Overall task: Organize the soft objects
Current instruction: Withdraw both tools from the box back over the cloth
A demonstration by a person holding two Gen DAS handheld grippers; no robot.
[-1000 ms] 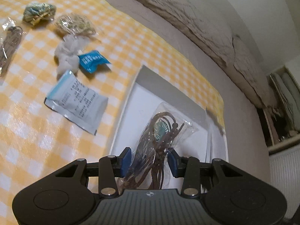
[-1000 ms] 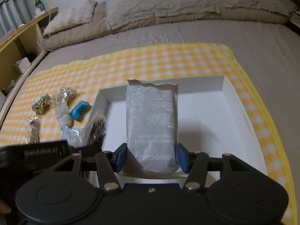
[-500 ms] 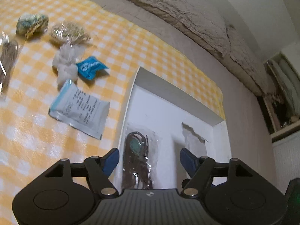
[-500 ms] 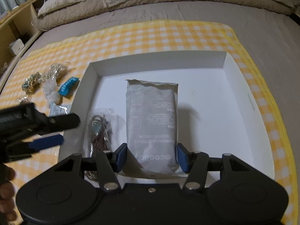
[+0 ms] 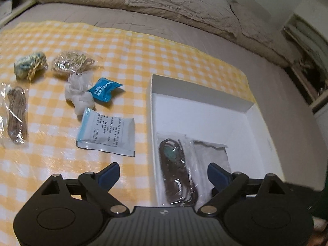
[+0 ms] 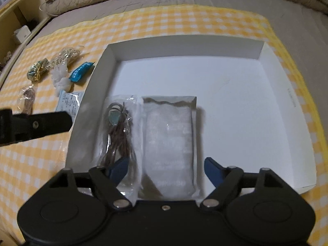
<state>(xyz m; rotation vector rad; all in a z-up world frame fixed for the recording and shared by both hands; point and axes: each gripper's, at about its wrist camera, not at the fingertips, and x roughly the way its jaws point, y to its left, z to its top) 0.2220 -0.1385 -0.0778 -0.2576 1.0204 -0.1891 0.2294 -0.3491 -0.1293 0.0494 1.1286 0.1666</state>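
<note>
- Left wrist view: the left gripper point(image 5: 163, 175) hangs over the near left corner of the white box point(image 5: 194, 94), its jaws opening and pinching nothing. Below it, inside the box, lies the clear bag of brown cord point(image 5: 175, 174), just beside a grey pouch point(image 5: 213, 157). On the yellow checked cloth point(image 5: 127, 53) outside lie a white printed sachet point(image 5: 107, 132) and a blue packet point(image 5: 104, 89).
- Right wrist view: the right gripper point(image 6: 166, 169) has its jaws opening; the grey pouch point(image 6: 169, 141) lies flat between them, untouched by the pads.
</note>
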